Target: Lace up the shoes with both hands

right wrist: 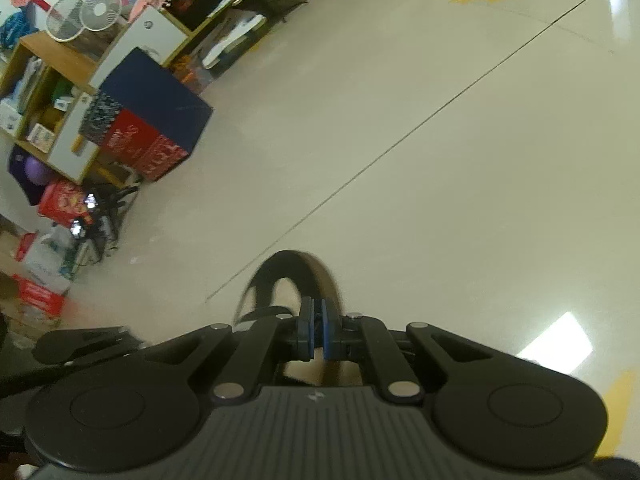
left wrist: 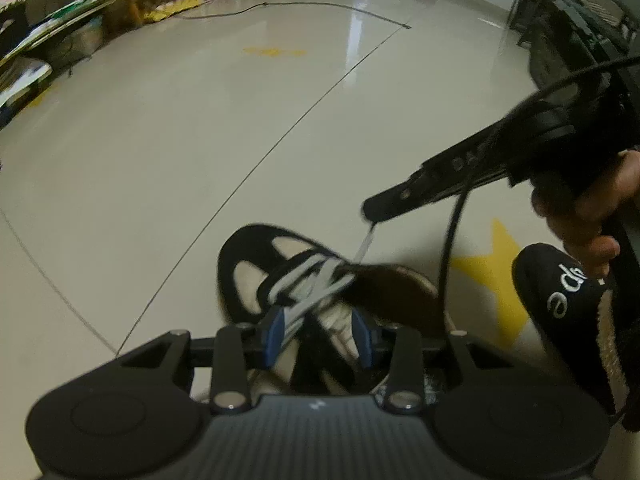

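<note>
A black and white shoe (left wrist: 256,272) with white laces (left wrist: 316,280) lies on the floor, toe pointing away. My left gripper (left wrist: 320,336) is open just above the shoe's tongue, its blue pads (left wrist: 274,336) either side of the lacing. My right gripper (left wrist: 370,210) comes in from the right above the shoe, shut on a white lace end (left wrist: 364,246) that runs taut down to the eyelets. In the right wrist view the right gripper (right wrist: 318,330) has its pads almost together, with the shoe's toe (right wrist: 296,272) blurred just beyond.
A second black shoe (left wrist: 560,288) sits at the right, by the hand holding the right gripper. A yellow star mark (left wrist: 496,264) is on the floor. Shelves and boxes (right wrist: 140,128) line the far left. A cable (left wrist: 320,10) crosses the far floor.
</note>
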{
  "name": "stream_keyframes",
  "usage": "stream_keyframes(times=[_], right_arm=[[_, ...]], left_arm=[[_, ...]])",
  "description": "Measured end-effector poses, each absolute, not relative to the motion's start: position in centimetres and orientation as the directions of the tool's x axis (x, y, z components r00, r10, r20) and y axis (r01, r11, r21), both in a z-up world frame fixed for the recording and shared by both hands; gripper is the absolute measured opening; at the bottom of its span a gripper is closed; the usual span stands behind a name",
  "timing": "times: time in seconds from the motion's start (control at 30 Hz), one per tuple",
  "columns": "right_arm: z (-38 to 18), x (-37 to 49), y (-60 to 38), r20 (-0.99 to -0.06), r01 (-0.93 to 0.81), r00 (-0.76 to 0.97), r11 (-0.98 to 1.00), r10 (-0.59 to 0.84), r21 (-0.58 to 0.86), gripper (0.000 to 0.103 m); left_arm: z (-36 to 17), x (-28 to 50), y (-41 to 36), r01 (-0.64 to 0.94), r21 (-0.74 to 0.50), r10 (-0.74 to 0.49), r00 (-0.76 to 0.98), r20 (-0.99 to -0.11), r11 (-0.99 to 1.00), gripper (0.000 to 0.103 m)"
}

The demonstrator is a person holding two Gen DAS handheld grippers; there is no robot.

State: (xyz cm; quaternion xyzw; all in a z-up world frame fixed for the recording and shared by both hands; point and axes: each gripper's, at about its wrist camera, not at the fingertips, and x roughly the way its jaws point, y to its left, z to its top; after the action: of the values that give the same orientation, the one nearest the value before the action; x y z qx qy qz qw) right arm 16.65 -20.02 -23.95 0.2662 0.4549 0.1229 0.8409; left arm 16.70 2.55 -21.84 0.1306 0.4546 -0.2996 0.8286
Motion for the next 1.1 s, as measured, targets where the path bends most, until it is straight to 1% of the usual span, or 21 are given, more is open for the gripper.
stream_keyframes(times=[0.27, 0.37, 0.4, 0.43, 0.47, 0.5, 0.63, 0.67, 0.77, 0.8, 0.87, 0.93, 0.97, 1.1], right_arm=[[-24.9, 16.7, -21.6, -0.756, 0.088, 0.565, 0.886, 0.332, 0.455, 0.005], [-25.4, 16.8, -22.0, -0.773, 0.102, 0.564, 0.904, 0.292, 0.416, 0.005], [-25.5, 16.8, -22.0, -0.777, 0.102, 0.564, 0.91, 0.279, 0.402, 0.005], [-25.6, 16.8, -22.1, -0.781, 0.102, 0.564, 0.916, 0.268, 0.388, 0.005], [-25.7, 16.8, -22.1, -0.786, 0.103, 0.564, 0.923, 0.253, 0.371, 0.005], [-25.8, 16.8, -22.2, -0.792, 0.105, 0.562, 0.93, 0.236, 0.351, 0.005], [-26.2, 16.7, -22.6, -0.814, 0.111, 0.557, 0.956, 0.167, 0.272, 0.005], [-26.3, 16.7, -22.7, -0.818, 0.113, 0.555, 0.961, 0.149, 0.252, 0.0], [-26.6, 16.7, -23.0, -0.829, 0.117, 0.551, 0.975, 0.096, 0.191, 0.0], [-26.7, 16.7, -23.4, -0.834, 0.133, 0.545, 0.973, 0.087, 0.188, 0.0], [-26.9, 16.5, -24.8, -0.84, 0.177, 0.53, 0.954, 0.116, 0.243, 0.0], [-26.9, 16.4, -25.5, -0.833, 0.191, 0.527, 0.932, 0.167, 0.307, 0.0], [-26.8, 16.3, -25.7, -0.826, 0.187, 0.527, 0.921, 0.2, 0.342, 0.005], [-26.3, 16.4, -25.0, -0.775, 0.13, 0.526, 0.868, 0.35, 0.48, 0.009]], left_arm=[[-21.6, 16.4, 3.5, 0.578, -0.063, -0.363, 0.421, -0.831, 0.814, 0.042], [-21.7, 16.6, 3.2, 0.554, -0.06, -0.342, 0.421, -0.84, 0.83, 0.046], [-21.7, 16.7, 3.1, 0.546, -0.059, -0.335, 0.421, -0.843, 0.835, 0.05], [-21.8, 16.9, 3.1, 0.534, -0.063, -0.327, 0.417, -0.848, 0.843, 0.057], [-21.8, 17.0, 3.2, 0.516, -0.071, -0.318, 0.409, -0.855, 0.854, 0.06], [-21.9, 17.1, 3.2, 0.498, -0.079, -0.309, 0.4, -0.863, 0.864, 0.061], [-22.5, 17.4, 3.9, 0.416, -0.143, -0.301, 0.345, -0.889, 0.898, 0.061], [-22.8, 17.3, 4.1, 0.399, -0.152, -0.298, 0.335, -0.894, 0.904, 0.061], [-23.4, 17.2, 4.5, 0.366, -0.166, -0.291, 0.319, -0.902, 0.916, 0.063], [-23.6, 17.1, 4.6, 0.361, -0.163, -0.286, 0.32, -0.903, 0.918, 0.065], [-23.7, 17.0, 4.6, 0.361, -0.153, -0.277, 0.323, -0.905, 0.92, 0.066], [-23.6, 16.9, 4.5, 0.362, -0.142, -0.269, 0.329, -0.905, 0.921, 0.067], [-23.5, 16.8, 4.4, 0.361, -0.137, -0.264, 0.33, -0.906, 0.922, 0.067], [-23.1, 16.7, 4.2, 0.356, -0.12, -0.249, 0.342, -0.906, 0.927, 0.067]])
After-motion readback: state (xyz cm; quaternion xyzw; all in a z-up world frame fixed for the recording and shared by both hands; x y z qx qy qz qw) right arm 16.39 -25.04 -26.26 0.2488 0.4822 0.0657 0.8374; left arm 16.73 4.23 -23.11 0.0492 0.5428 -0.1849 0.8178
